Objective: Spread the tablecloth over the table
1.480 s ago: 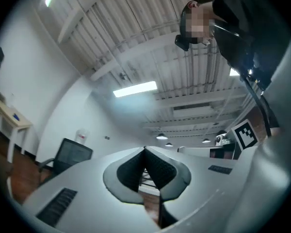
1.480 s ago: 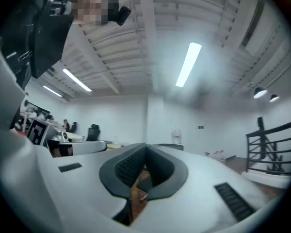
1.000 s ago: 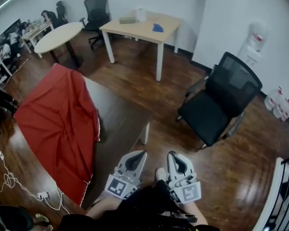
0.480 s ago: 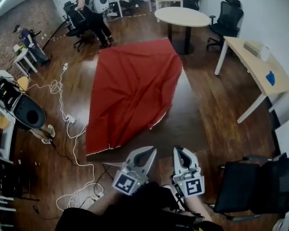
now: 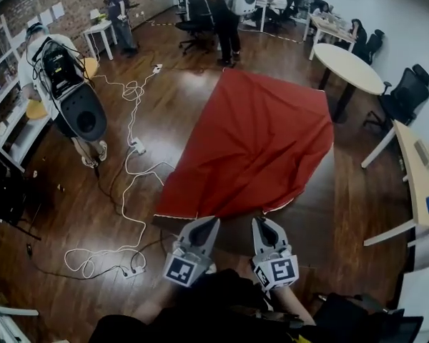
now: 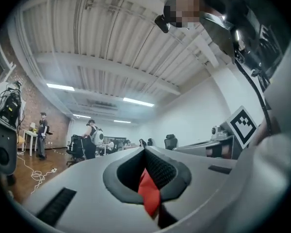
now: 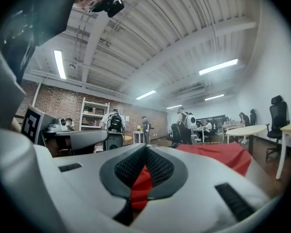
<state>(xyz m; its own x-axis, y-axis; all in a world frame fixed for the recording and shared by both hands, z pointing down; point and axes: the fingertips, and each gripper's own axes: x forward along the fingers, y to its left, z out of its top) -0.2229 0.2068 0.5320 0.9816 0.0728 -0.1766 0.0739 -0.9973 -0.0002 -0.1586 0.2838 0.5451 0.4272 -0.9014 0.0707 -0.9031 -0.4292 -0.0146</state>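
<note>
At the table (image 5: 309, 214) edge, left gripper (image 5: 209, 221) and right gripper (image 5: 260, 221) clench the tablecloth (image 5: 257, 145) in their jaws.

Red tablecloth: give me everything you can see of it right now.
The tablecloth is plain red fabric with a thin pale trim along its near edge. It lies rumpled, with long creases, over the left and far parts of the dark table. The table's near-right part is bare. The left tool and right tool are side by side at the cloth's near edge, each shut on a small fold of the red cloth.
</note>
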